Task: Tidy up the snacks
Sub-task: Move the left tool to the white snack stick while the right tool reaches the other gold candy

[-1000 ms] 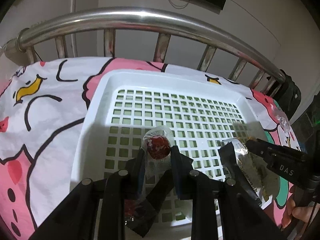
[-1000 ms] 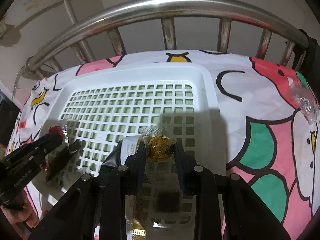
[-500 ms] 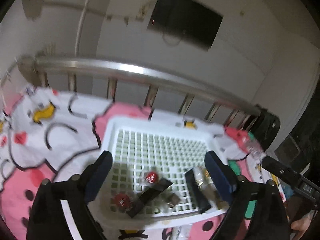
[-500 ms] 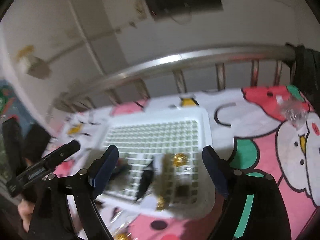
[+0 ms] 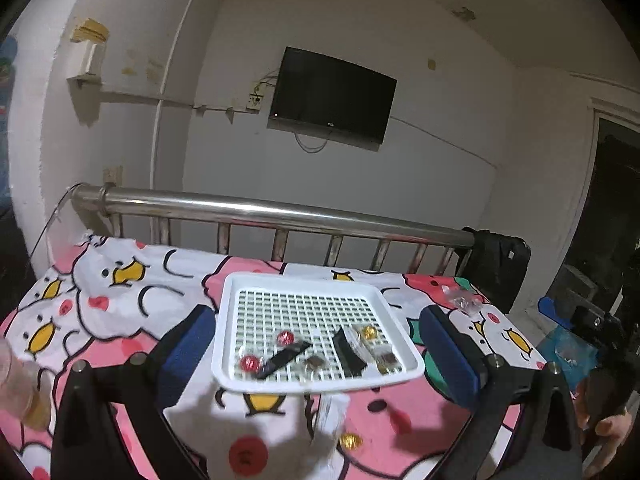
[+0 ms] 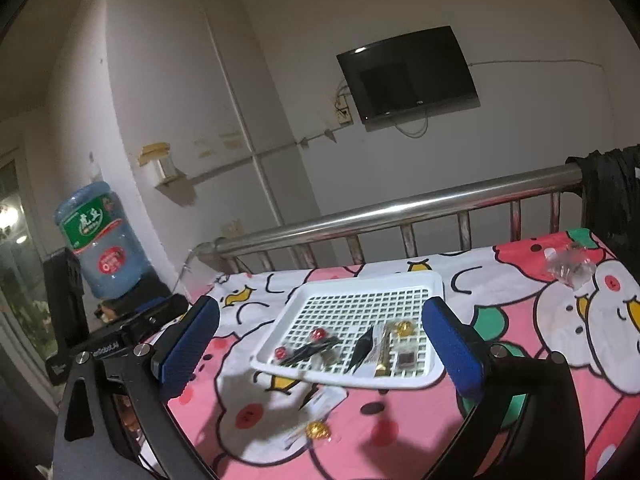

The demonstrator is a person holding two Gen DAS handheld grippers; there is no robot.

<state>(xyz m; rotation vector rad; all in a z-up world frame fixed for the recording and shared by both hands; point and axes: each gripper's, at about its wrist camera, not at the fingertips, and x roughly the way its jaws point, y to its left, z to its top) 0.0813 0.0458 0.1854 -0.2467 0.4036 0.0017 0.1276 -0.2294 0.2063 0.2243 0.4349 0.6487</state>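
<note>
Since a second ago both grippers have let go of their candies and drawn well back and up from the tray, so the whole bed now shows.

Nearest, the left gripper (image 5: 316, 344) has its blue-padded fingers spread wide with nothing between them; the right gripper (image 6: 320, 334) is likewise wide apart and bare. On the pink cartoon-print bedsheet (image 5: 120, 312), in front of the tray, lies a loose gold foil-wrapped candy (image 5: 351, 440), seen also from the right wrist (image 6: 316, 429).

Beyond it sits the white perforated plastic tray (image 5: 232, 304) holding the snacks along its near edge: two red foil-wrapped candies (image 5: 285, 337), a black narrow snack packet (image 5: 286, 358), a small brown square sweet (image 5: 314, 362), a second black packet (image 5: 347, 350) and a gold round candy (image 5: 369, 332) with clear-wrapped pieces beside it.

Farther right on the sheet, well apart from the tray, lies a crumpled clear plastic wrapper (image 5: 464, 302). Behind the bed runs the shiny steel bed rail (image 5: 280, 212), and on the wall hangs a black flat television (image 5: 332, 96). A blue water jug (image 6: 98, 240) stands at the far left in the right-wrist view.
</note>
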